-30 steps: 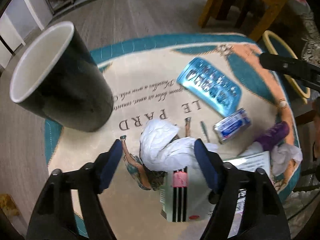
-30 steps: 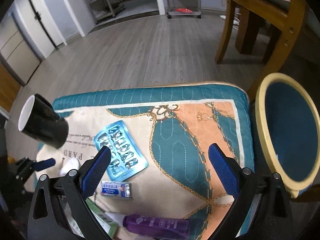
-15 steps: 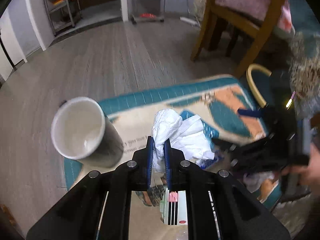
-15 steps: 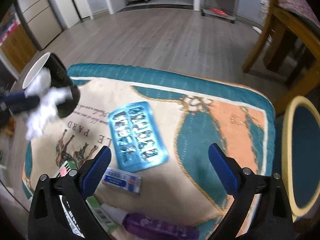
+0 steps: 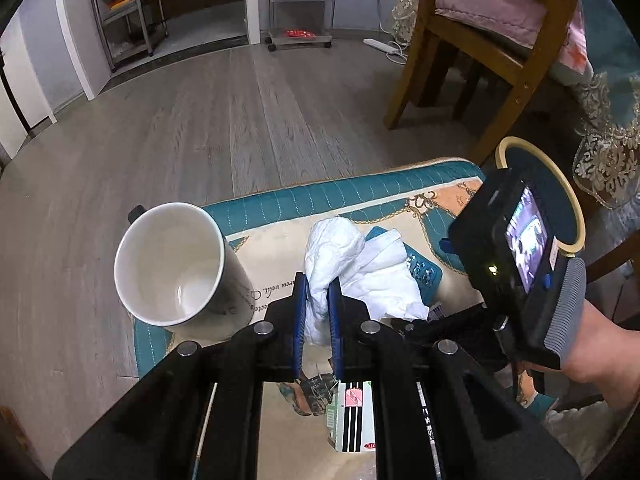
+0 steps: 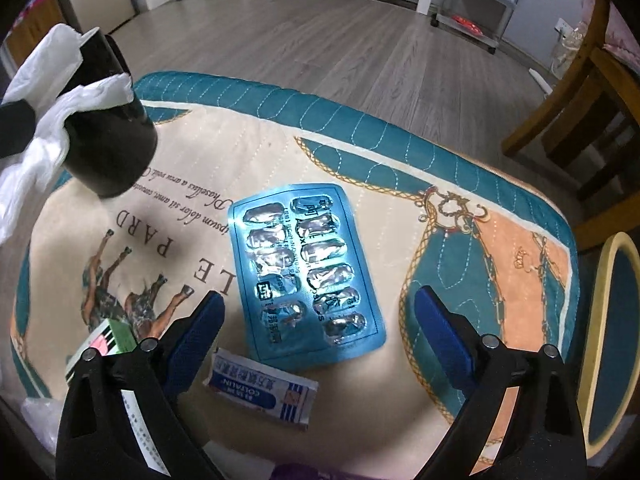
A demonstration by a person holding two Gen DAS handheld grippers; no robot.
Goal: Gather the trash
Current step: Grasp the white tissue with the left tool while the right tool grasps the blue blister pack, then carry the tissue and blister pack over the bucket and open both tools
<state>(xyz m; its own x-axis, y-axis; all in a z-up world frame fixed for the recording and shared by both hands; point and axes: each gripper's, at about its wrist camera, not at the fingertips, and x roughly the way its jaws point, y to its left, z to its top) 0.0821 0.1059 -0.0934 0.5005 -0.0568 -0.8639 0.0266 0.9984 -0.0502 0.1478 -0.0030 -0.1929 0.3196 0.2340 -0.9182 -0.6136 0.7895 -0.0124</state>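
My left gripper (image 5: 318,292) is shut on a crumpled white tissue (image 5: 360,268) and holds it above the patterned mat (image 5: 280,232), just right of a black mug (image 5: 176,268) with a white inside. The tissue (image 6: 36,92) and mug (image 6: 108,132) also show at the left of the right wrist view. My right gripper (image 6: 320,336) is open and empty, just above the mat. A blue blister pack (image 6: 308,272) lies between its fingers, and a small blue-and-white sachet (image 6: 264,392) lies near its left finger (image 6: 196,340).
A green-and-white striped box (image 6: 108,340) lies at the mat's near left. A purple tube (image 6: 304,472) shows at the bottom edge. A round teal stool with a yellow rim (image 6: 616,320) stands to the right. A wooden chair (image 5: 480,60) stands beyond it on the wood floor.
My left gripper closed on the tissue and lifted it off the mat beside the mug. My right gripper came down and left over the blister pack, still open.
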